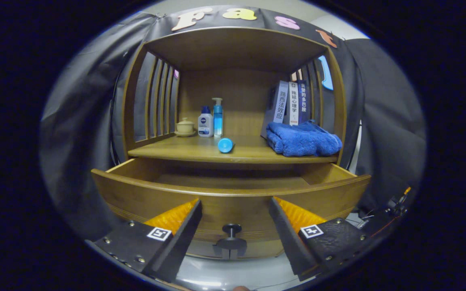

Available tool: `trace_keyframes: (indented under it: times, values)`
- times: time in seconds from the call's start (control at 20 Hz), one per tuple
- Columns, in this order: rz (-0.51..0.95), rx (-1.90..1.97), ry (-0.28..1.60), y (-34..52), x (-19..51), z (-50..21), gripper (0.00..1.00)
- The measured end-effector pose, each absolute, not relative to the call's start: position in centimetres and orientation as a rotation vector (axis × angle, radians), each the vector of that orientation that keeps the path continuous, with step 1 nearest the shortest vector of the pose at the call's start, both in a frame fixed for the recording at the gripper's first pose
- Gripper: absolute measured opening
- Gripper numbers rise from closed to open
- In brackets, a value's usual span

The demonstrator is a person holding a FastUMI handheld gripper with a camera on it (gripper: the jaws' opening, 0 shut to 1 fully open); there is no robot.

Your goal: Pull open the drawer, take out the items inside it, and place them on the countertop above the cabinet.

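My gripper (235, 214) hangs with fingers spread wide, grasping nothing, just before the pulled-out wooden drawer (231, 194) and its dark round knob (231, 229). Beyond, a small blue cylindrical bottle (225, 145) lies on its side on the wooden countertop (200, 152), one round end toward me.

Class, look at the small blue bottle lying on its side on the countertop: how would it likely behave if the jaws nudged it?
The blue bottle looks round and lies on its side on the countertop, near the front edge, so a nudge would probably roll it, perhaps into the open drawer. It seems small and plastic, so likely light. The gripper is open, with the drawer knob between its jaws.
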State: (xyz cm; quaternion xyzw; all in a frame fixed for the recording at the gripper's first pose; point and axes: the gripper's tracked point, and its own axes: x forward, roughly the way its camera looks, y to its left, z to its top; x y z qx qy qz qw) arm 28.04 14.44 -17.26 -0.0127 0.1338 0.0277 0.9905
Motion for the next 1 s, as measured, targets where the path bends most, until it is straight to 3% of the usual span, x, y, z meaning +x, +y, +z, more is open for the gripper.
trace_keyframes:
  times: [1.0]
  values:
    - [0.042,-0.032,0.273,15.6,37.3,-18.0,1.00]
